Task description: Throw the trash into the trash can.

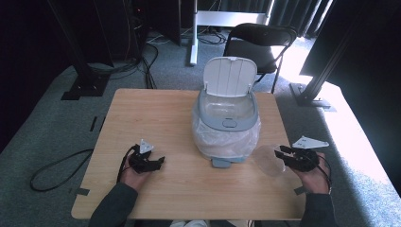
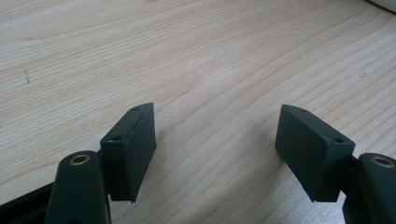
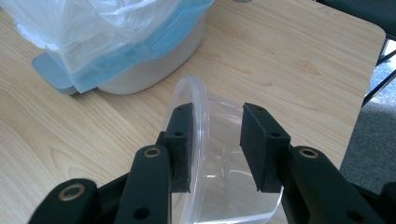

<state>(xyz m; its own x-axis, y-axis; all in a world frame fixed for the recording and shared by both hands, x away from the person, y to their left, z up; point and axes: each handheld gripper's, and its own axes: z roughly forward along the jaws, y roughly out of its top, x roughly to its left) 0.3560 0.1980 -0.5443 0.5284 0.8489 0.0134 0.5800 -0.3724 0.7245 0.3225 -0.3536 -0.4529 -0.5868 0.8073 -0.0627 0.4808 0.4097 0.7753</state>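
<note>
The right gripper (image 3: pixel 215 149) has its jaws part-way closed around a clear plastic cup (image 3: pixel 219 186), which lies on its side between the pads (image 3: pixel 182 144), rim (image 3: pixel 189 100) pointing toward the bin. The left pad sits against the wall just behind the rim; whether the right one actually presses I cannot tell, though the cup looks carried above the wood. In the high view the same cup (image 1: pixel 267 160) hangs off the right gripper (image 1: pixel 283 153) near the table's right edge.

It looks thin, very light and springy, so a hard squeeze would likely buckle or crack it, and the smooth wall may slip. The rolled rim is the stiffest place to hold.

Just ahead stands a small white pedal bin (image 1: pixel 227 120), lid (image 1: pixel 230 75) raised, clear liner bag (image 3: pixel 107 28) draped over its blue-grey collar, pedal (image 3: pixel 51 72) facing the person. The mouth is open and unobstructed from above.

The left gripper (image 2: pixel 215 140) rests wide open over bare tabletop (image 2: pixel 187 56), holding nothing, well apart from the bin. The table's right corner (image 3: pixel 373 32) and a black chair (image 1: pixel 257 42) lie beyond
</note>
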